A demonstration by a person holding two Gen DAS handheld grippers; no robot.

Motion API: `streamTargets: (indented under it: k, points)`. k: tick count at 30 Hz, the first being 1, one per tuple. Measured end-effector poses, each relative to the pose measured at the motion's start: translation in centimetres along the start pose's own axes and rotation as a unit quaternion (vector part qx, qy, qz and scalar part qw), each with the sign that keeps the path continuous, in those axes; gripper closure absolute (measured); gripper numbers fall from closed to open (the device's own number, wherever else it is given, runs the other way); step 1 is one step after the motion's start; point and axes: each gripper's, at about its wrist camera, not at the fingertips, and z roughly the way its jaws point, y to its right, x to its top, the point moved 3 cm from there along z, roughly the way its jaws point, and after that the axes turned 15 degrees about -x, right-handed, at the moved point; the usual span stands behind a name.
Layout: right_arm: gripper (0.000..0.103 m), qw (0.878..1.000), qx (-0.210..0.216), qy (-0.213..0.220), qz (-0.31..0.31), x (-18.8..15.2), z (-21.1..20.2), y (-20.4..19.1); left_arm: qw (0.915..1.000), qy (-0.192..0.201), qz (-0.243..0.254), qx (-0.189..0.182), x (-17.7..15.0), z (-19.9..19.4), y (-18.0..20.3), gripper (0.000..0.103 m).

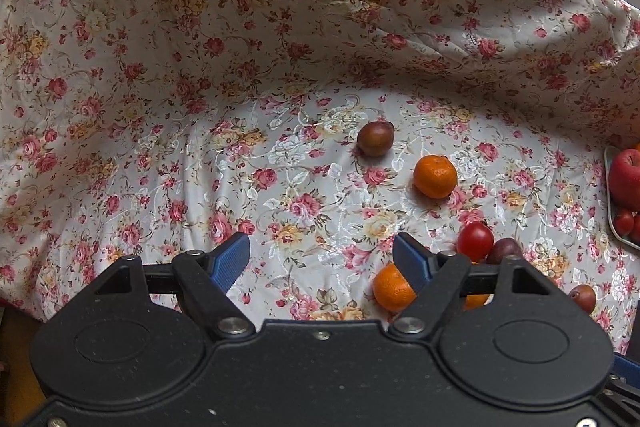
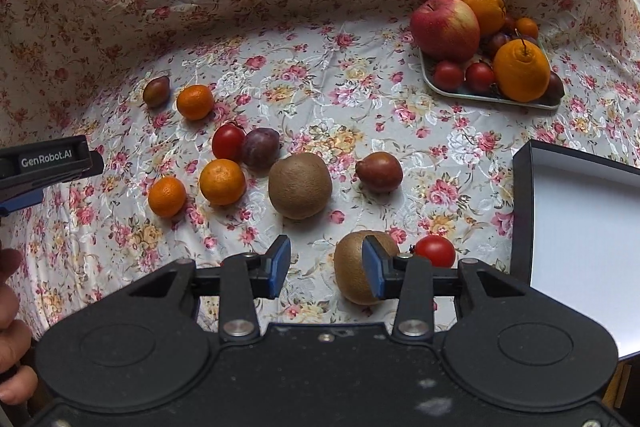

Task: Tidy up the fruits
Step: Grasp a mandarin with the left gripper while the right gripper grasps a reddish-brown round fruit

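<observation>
both hand-held grippers, left (image 1: 321,259) and right (image 2: 326,269), hang released over loose fruit; a kiwi (image 2: 362,269) lies just beside the right one, well apart from the fruit tray (image 2: 452,91).

Right claw (image 2: 326,269) partly hides a kiwi (image 2: 352,269)

Ahead of the right claw (image 2: 326,269) we see two brown kiwis: one (image 2: 299,185) lies straight ahead, the other (image 2: 354,277) sits partly behind the claw's right finger. A red tomato (image 2: 435,251) lies just right of it. Three mandarins, another tomato and what may be plums lie scattered ahead-left. Far ahead-right a tray (image 2: 490,95) holds a heaped apple (image 2: 445,28), oranges and tomatoes.
</observation>
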Motion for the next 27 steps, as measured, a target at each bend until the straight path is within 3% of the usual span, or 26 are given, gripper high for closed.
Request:
streamTargets:
  k: [4, 9, 15, 19, 27]
  points:
    - [0.061, 1.0, -0.002, 0.006, -0.002, 2.3, 0.1, -1.5, 1.0, -0.002, -0.006, 0.006, 0.4, 0.9, -0.6, 0.023]
    - [0.063, 1.0, -0.008, 0.01, -0.011, 5.1, 1.1, -3.0, 0.9997, -0.021, -0.004, -0.012, 0.0, 1.8, -0.7, 0.023]
    - [0.062, 1.0, -0.016, -0.025, 0.002, 4.9, 4.2, -2.6, 0.9983, -0.052, 0.008, -0.026, -1.1, 3.3, -0.7, 0.023]
    - [0.061, 0.999, 0.007, -0.039, 0.035, 5.4, 5.2, -1.9, 0.9974, -0.061, 0.021, -0.033, -1.6, 3.9, -0.8, 0.023]
    - [0.061, 0.996, 0.015, -0.066, 0.061, 6.0, 6.6, -1.7, 0.9933, -0.079, 0.02, -0.082, -1.8, 4.7, -0.9, 0.024]
